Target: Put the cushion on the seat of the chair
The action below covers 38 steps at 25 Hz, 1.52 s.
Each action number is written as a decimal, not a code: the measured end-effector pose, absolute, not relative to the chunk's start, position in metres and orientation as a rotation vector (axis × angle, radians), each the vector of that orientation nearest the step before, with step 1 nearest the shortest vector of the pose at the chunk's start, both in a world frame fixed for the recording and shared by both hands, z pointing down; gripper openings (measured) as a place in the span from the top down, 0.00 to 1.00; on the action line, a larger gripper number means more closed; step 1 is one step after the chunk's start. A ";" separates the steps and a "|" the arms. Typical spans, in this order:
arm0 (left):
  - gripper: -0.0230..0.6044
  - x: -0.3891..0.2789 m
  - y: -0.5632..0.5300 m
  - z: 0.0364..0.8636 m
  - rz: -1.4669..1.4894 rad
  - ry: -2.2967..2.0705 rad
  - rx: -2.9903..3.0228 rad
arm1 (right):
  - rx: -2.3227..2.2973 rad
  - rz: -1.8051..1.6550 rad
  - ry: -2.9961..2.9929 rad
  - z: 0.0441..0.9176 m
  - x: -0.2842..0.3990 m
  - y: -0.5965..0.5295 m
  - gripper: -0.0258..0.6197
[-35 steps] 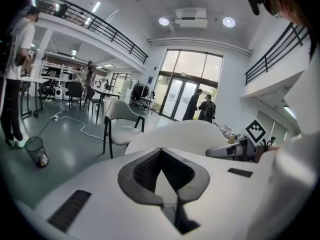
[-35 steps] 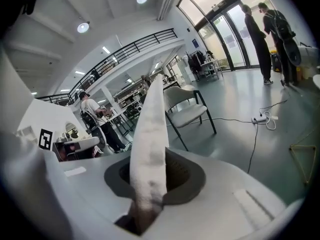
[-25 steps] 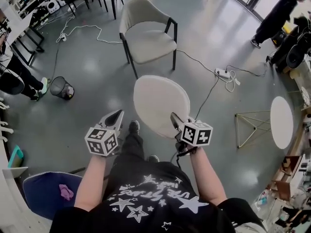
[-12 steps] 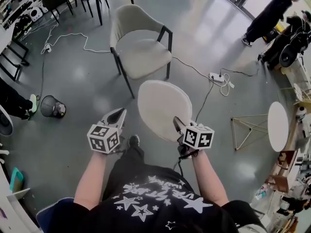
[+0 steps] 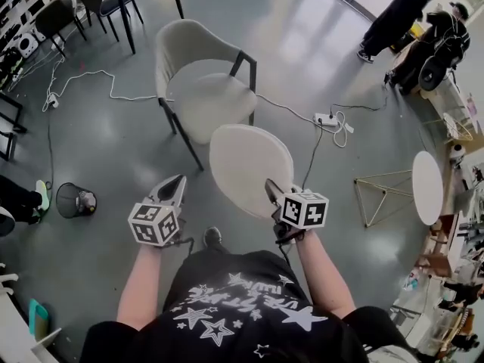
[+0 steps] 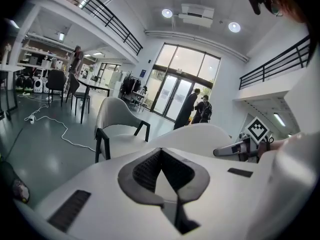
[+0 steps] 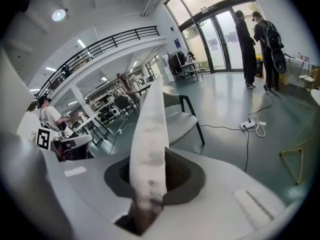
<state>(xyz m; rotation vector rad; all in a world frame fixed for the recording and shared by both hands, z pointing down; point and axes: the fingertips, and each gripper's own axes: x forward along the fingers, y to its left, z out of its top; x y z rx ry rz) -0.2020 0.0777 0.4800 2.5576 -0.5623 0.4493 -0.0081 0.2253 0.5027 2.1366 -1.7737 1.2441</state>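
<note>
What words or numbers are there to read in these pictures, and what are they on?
Nothing reads clearly.
Shirt: white curly lettering among stars, too stylised to read.
Marker cubes: black-and-white square patterns only, no words.
Blue sign beside the glass doors: too small to read.

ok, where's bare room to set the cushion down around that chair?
Chair seat is bare between its armrests. Floor between chair and bin is open too. Crowded right of the chair in the head view: power strip, cables, then wire frame and round table.
</note>
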 end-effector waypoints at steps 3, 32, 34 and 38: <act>0.95 -0.196 0.061 0.485 0.451 -0.538 2.561 | 2.160 1.234 -1.768 0.502 -0.006 0.213 0.86; 0.95 -0.065 -0.056 0.490 0.414 -1.132 2.352 | 1.817 1.332 -2.002 0.529 0.198 0.048 0.86; 0.95 -0.052 -0.064 0.485 0.399 -1.165 2.349 | 1.766 1.331 -2.019 0.532 0.213 0.037 0.86; 0.95 -0.038 -0.069 0.484 0.368 -1.267 2.280 | 1.656 1.374 -2.063 0.542 0.234 0.018 0.86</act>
